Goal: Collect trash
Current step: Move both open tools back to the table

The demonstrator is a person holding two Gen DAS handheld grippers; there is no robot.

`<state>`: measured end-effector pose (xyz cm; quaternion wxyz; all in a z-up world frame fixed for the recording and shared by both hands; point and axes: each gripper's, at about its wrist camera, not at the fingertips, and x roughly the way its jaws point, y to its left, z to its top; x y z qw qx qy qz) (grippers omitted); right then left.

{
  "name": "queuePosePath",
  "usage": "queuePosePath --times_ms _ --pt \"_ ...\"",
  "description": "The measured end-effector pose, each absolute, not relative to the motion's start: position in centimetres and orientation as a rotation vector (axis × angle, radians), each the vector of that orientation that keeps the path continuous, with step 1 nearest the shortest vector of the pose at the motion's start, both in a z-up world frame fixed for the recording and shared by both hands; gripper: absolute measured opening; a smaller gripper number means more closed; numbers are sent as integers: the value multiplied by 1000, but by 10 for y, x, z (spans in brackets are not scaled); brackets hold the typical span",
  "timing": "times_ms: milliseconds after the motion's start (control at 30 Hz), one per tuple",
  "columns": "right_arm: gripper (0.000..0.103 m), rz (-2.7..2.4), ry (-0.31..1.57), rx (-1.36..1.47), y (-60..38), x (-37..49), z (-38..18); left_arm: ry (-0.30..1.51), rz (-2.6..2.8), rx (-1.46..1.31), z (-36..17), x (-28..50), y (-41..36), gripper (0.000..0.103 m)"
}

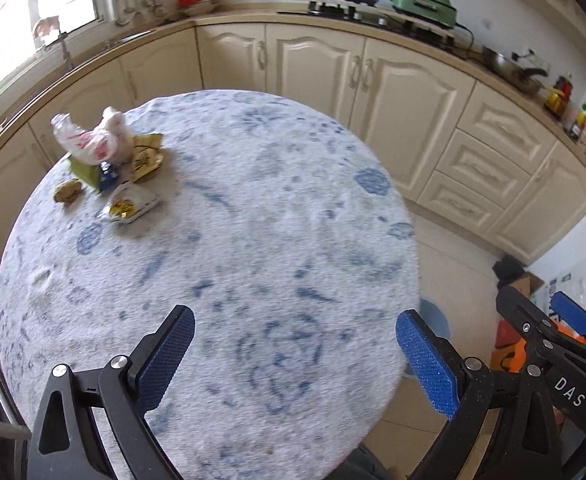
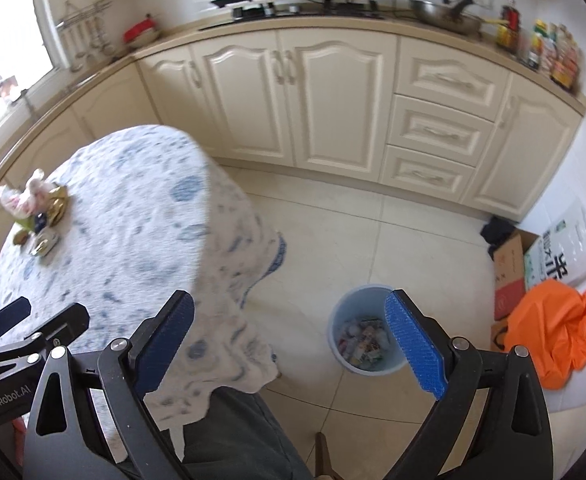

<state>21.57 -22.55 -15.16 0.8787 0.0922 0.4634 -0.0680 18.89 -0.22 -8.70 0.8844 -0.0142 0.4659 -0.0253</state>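
Observation:
A heap of trash (image 1: 107, 160) lies at the far left of the round table (image 1: 253, 220): a crumpled white and red plastic bag (image 1: 91, 136), yellow snack wrappers (image 1: 145, 158) and a flat packet (image 1: 131, 202). The right wrist view shows the same heap (image 2: 37, 216) small at the left. My left gripper (image 1: 295, 328) hangs open over the table's near part, well short of the heap, nothing between its fingers. My right gripper (image 2: 291, 316) is open and empty above the floor beside the table. A pale blue bin (image 2: 367, 334) holding wrappers stands on the floor by its right finger.
Cream kitchen cabinets (image 2: 333, 100) curve behind the table, with a stove, pans and bottles on the counter. An orange bag (image 2: 553, 332), cardboard boxes (image 2: 509, 272) and a white pack sit on the floor at the right. A person's dark trouser leg (image 2: 237, 432) shows below the tablecloth.

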Motion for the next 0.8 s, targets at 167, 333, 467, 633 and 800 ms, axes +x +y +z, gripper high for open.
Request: queuePosePath --times_ms 167,333,467,633,800 --pt "98 -31 983 148 -180 234 -154 969 32 -112 -81 168 51 99" --pt "98 78 999 76 -125 260 -156 953 147 -180 -73 156 106 100" --pt "98 178 1012 21 -78 282 -157 959 220 -251 -71 160 149 100" --pt "98 290 1038 -45 -23 311 -163 971 304 -308 -77 178 195 101" --pt "98 375 1070 -107 25 341 -170 1007 352 -329 -88 208 228 101"
